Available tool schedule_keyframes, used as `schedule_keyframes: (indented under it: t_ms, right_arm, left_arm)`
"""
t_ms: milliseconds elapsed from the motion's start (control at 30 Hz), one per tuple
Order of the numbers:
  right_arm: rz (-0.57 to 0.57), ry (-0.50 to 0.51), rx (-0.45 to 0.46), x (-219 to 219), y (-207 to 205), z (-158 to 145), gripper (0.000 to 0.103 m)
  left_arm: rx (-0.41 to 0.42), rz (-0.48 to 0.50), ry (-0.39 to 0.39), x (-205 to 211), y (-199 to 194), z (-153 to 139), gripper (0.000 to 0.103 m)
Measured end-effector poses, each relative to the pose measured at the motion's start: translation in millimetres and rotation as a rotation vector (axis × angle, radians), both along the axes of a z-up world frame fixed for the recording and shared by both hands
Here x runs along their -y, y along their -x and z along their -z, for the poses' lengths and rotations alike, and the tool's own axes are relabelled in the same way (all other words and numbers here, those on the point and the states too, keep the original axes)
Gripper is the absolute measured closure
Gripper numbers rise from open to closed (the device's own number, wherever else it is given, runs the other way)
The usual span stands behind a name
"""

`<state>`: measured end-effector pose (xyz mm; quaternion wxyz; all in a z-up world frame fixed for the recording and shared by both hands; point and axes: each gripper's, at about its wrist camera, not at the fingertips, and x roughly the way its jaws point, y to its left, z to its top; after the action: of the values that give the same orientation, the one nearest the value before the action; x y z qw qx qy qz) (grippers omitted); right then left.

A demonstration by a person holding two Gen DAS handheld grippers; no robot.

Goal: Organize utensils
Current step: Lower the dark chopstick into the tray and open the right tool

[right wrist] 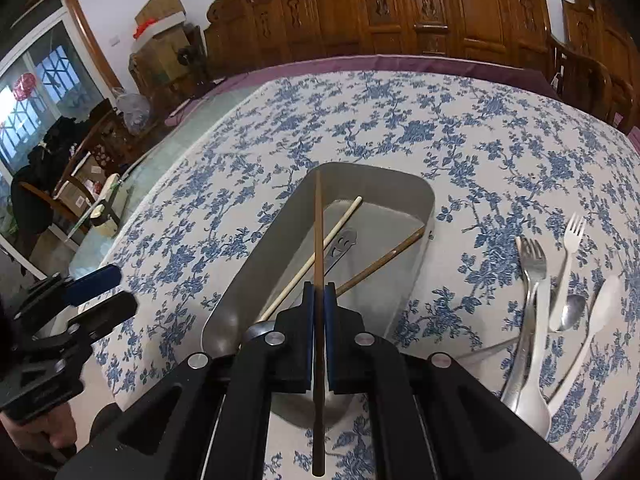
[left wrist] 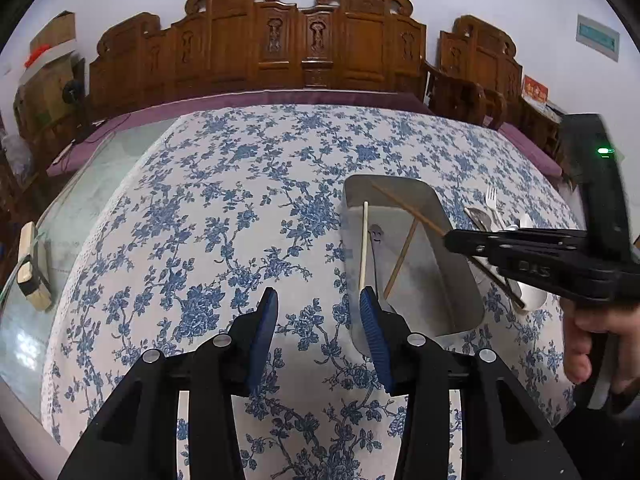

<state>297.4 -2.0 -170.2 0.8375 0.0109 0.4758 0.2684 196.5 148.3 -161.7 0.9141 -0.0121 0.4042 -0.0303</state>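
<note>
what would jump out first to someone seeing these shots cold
The right gripper is shut on a dark brown chopstick, held over the metal tray in the middle of the blue floral tablecloth. Two more chopsticks already lie in the tray. A loose pile of forks and spoons waits on the cloth to its right, while the left gripper hangs open.
</note>
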Motion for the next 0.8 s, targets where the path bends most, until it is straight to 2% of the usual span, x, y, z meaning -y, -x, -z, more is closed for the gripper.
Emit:
schedule_keyframes:
  t_ms: [267, 500, 667, 800]
  right_arm:
    - [0.048, -0.004, -0.050, -12, -24, 13, 0.097]
    - [0.090, 0.000, -0.080, -14, -33, 25, 0.097]
    - [0.048, -0.051, -0.096, -16, -31, 26, 0.094]
    - [-0.001, -0.048, -0.095, -20, -25, 21, 0.094]
  left_arm:
    - [0.037, 0.002, 0.036, -5, 8, -7, 0.062]
    - [0.015, 0.004, 0.050, -10, 6, 2, 0.062]
    - [0.021, 0.001, 0.047, -11, 8, 1, 0.062]
    - [0.021, 0.010, 0.041, -7, 8, 1, 0.062]
